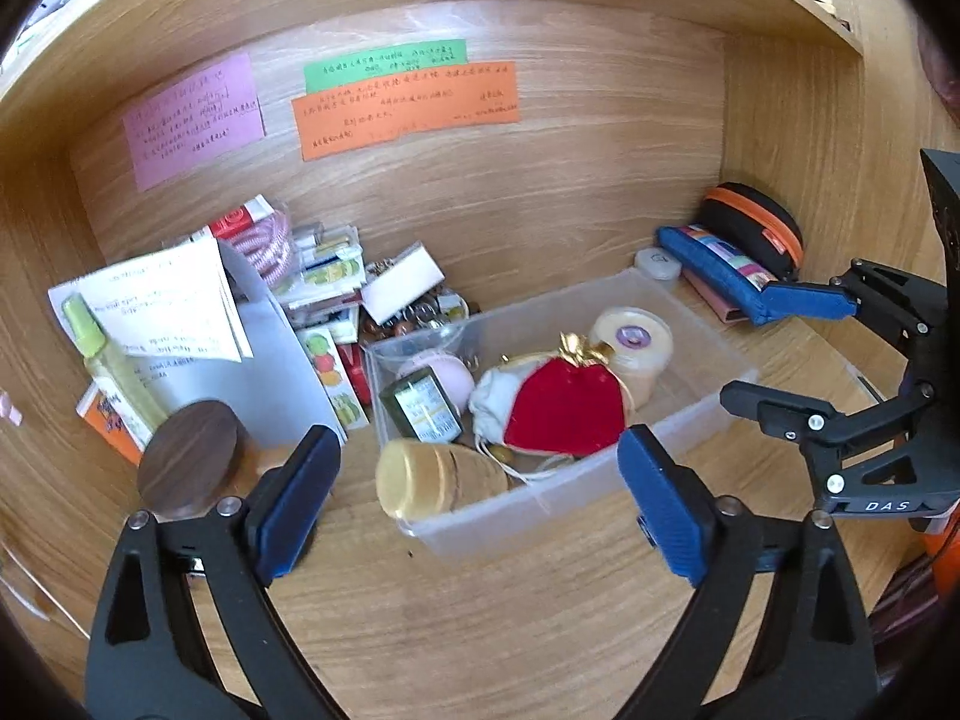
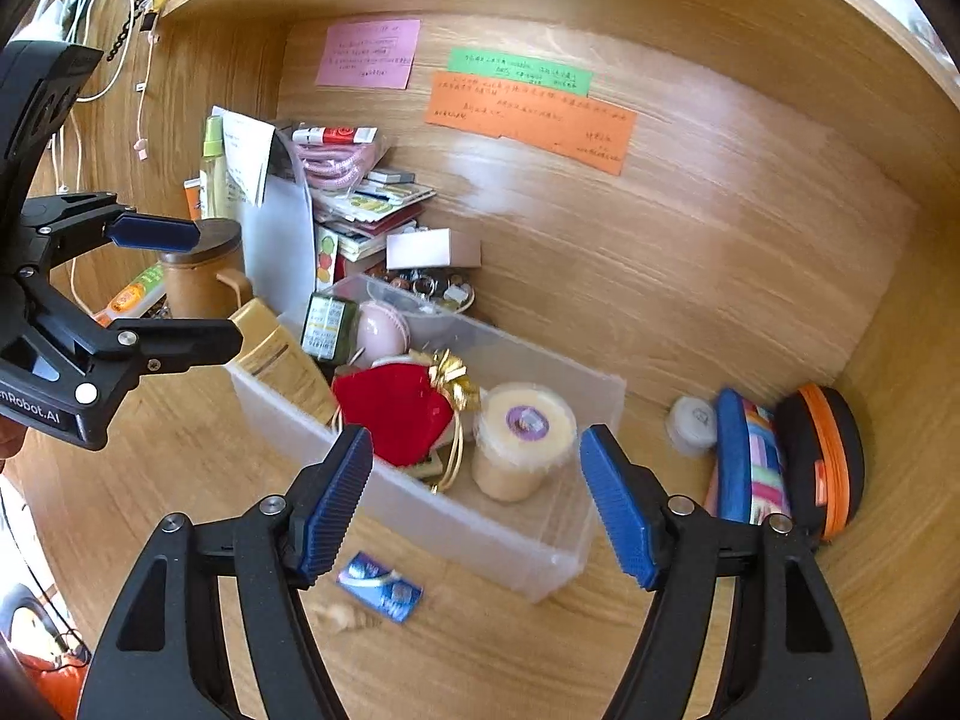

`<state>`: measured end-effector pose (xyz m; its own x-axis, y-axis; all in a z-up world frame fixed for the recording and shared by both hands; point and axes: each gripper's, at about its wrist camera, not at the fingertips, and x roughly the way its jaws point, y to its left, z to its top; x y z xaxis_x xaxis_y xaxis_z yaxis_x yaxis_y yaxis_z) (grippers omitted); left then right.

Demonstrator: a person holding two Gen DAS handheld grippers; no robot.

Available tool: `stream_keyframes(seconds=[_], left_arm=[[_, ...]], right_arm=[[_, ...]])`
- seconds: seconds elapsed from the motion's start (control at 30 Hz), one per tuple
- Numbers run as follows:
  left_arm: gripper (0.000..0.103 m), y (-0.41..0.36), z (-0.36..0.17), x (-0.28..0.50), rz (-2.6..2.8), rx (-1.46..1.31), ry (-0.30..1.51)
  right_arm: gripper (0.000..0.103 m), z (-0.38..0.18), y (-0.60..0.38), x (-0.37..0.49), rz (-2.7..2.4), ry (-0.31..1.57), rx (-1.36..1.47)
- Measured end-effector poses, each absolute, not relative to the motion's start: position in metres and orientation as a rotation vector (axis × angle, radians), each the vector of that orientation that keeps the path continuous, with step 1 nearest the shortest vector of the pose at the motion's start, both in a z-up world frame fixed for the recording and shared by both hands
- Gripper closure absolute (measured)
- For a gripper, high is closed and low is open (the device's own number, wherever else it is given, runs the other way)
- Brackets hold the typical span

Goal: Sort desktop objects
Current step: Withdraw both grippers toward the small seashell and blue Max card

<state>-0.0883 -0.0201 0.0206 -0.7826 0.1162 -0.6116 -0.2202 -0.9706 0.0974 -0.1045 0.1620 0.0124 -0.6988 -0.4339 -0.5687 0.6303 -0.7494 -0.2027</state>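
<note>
both tongs are spread wide and hold nothing. the left tongs point(image 1: 480, 486) hover over the wooden bench point(image 1: 480, 630) at the near left end of a clear plastic bin point(image 1: 690, 414), and the right tongs point(image 2: 477, 498) hover over the bin's point(image 2: 480, 534) near long side, toward its right end.

the bin lies aslant on the bench. in it are a gold-capped bottle point(image 1: 420, 477) lying on its side at the near left end, a dark green jar point(image 1: 423, 408) just behind it, a pink round case point(image 1: 447, 375), a white drawstring pouch point(image 1: 492, 405), a red cloth pouch point(image 1: 564, 408) with a gold bow, and a cream jar point(image 1: 633, 354) at the right end.

a small blue packet point(image 2: 381, 594) lies on the bench just outside the bin's near side, between the right tongs' arms.

left of the bin stands a pile of papers, small boxes and a pink coiled cable point(image 1: 270, 243), with a green bottle point(image 1: 102, 354) and a mug with a dark wooden lid point(image 1: 192, 459) in front.

in the far right corner lie a white round tin point(image 2: 693, 423), a blue pencil case point(image 2: 750, 462) and a black case with an orange zip point(image 2: 828, 462), side by side.

pink, green and orange notes point(image 1: 408, 108) are stuck to the back wall.
</note>
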Motion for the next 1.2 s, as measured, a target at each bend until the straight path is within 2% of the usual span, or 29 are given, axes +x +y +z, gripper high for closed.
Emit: stream_keyframes(seconds=[0.27, 0.67, 0.8, 1.17, 1.2], left_arm=[[0.008, -0.005, -0.005, -0.075, 2.726, -1.021, 0.221], [0.009, 0.058, -0.066, -0.064, 2.526, -1.142, 0.256], [0.029, 0.069, -0.081, -0.069, 2.466, -1.201, 0.231], [0.044, 0.08, -0.1, -0.08, 2.442, -1.273, 0.215], [0.048, 0.08, -0.1, -0.08, 2.448, -1.269, 0.218]], right_arm=[[0.034, -0.014, 0.175, -0.087, -2.386, 0.523, 0.741], [0.034, -0.035, 0.207, -0.08, -2.392, 0.506, 0.81], [0.034, -0.042, 0.21, -0.081, -2.379, 0.519, 0.827], [0.034, -0.05, 0.213, -0.085, -2.35, 0.508, 0.857], [0.034, -0.05, 0.212, -0.085, -2.347, 0.509, 0.859]])
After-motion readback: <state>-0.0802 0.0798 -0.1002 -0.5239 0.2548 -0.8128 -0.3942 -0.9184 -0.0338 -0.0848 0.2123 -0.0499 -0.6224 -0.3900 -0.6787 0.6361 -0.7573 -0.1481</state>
